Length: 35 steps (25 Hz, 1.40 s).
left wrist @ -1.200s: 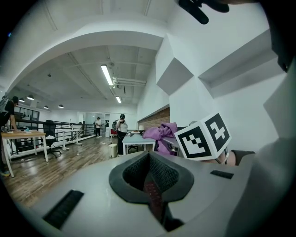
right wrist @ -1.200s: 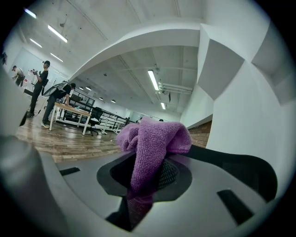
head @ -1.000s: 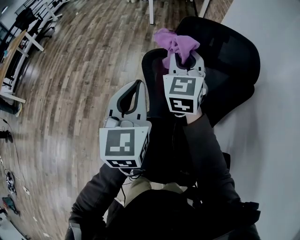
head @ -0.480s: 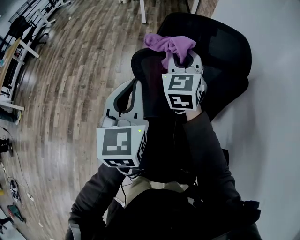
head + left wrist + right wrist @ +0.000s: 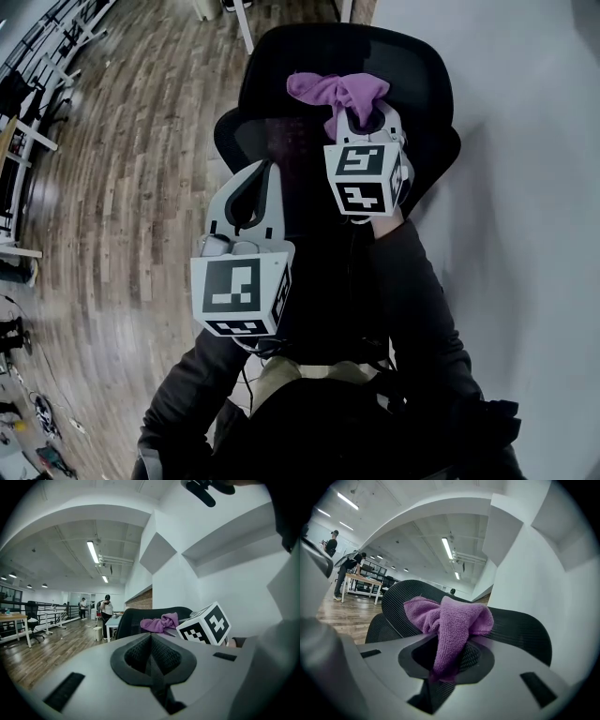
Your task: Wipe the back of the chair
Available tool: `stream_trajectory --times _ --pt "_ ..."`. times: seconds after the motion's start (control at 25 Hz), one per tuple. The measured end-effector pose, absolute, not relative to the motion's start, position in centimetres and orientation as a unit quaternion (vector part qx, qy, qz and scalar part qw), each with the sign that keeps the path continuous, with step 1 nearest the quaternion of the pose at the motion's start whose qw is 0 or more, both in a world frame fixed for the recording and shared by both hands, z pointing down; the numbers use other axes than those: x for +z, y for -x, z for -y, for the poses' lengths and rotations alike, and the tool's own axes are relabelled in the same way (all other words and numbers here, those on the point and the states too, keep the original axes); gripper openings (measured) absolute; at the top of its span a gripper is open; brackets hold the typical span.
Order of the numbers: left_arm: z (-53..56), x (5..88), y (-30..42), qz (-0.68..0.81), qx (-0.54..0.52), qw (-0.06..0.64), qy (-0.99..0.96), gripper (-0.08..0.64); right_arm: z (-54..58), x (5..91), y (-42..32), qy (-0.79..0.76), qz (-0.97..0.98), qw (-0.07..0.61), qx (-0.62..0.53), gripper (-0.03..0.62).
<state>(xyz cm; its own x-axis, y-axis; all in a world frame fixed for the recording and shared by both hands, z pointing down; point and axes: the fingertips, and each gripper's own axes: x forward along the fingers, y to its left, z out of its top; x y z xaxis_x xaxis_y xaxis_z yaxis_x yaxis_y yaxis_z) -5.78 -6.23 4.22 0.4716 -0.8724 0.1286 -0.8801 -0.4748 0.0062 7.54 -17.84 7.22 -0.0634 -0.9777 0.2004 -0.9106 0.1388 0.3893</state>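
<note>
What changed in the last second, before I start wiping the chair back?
The chair back has shifted left in the head view and is now centred ahead, with the purple cloth in front of its upper part. I cannot tell whether the chair or the camera turned. Unchanged: right hand-held gripper shut on the cloth, left hand-held gripper shut and empty.

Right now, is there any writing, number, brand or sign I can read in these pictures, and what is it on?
No readable text anywhere.
Left tool: its cube bears only black-and-white square patterns, no letters.
Right tool: the same on its cube.
Purple cloth, chair: no label shows.
</note>
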Motion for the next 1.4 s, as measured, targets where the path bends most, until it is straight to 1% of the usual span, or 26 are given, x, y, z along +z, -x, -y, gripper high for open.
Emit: stream_trajectory --times 0.8,1.4 --pt "4.2 2.1 -3.5 0.457 0.048 0.028 -0.888 0.009 14.1 4.7 -17.8 -0.686 0.687 0.225 -0.074 0.080" --pt "2.7 1.9 -5.3 0.437 0.048 0.019 -0.898 0.009 12.0 4.2 -20.1 -0.703 0.671 0.224 -0.075 0.080"
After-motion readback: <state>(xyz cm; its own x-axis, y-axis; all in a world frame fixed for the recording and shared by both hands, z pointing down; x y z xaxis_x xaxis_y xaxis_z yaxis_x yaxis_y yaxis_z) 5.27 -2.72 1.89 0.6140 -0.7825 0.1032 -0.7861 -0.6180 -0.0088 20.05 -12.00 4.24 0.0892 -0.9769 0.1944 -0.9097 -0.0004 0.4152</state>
